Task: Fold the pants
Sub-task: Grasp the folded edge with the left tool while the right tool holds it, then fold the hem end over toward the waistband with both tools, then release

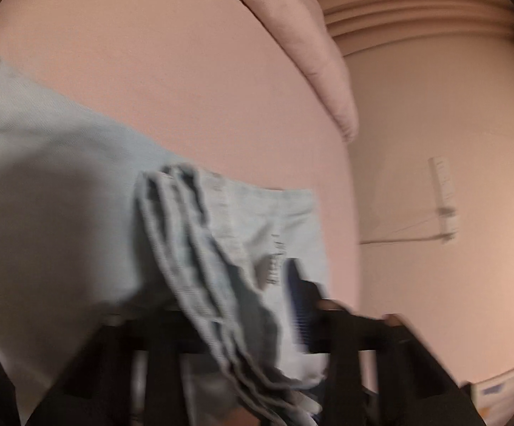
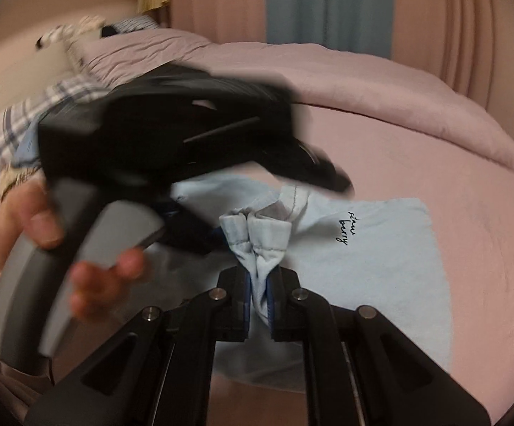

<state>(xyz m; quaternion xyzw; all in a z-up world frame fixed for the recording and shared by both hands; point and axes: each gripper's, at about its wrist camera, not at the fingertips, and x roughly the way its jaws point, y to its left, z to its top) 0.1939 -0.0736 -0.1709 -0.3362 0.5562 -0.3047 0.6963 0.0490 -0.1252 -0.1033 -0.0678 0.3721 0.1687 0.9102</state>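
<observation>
Light blue pants (image 2: 374, 248) with small black script on them lie on a pink bed sheet (image 2: 469, 255). My right gripper (image 2: 259, 294) is shut on a bunched hem of the pants (image 2: 257, 234) and holds it above the flat cloth. The left gripper's black body (image 2: 171, 135) crosses the right wrist view, held by a hand (image 2: 26, 227), close beside the bunched hem. In the blurred left wrist view the pants (image 1: 61, 184) spread to the left, and my left gripper (image 1: 257, 323) is shut on bunched folds (image 1: 203, 266).
A rolled pink blanket (image 2: 381, 85) lies along the bed's far side. A plaid cloth (image 2: 26, 113) and pillows sit at the back left. Pink and blue curtains (image 2: 327, 3) hang behind. A wall with a cable (image 1: 445, 206) is to the right of the bed.
</observation>
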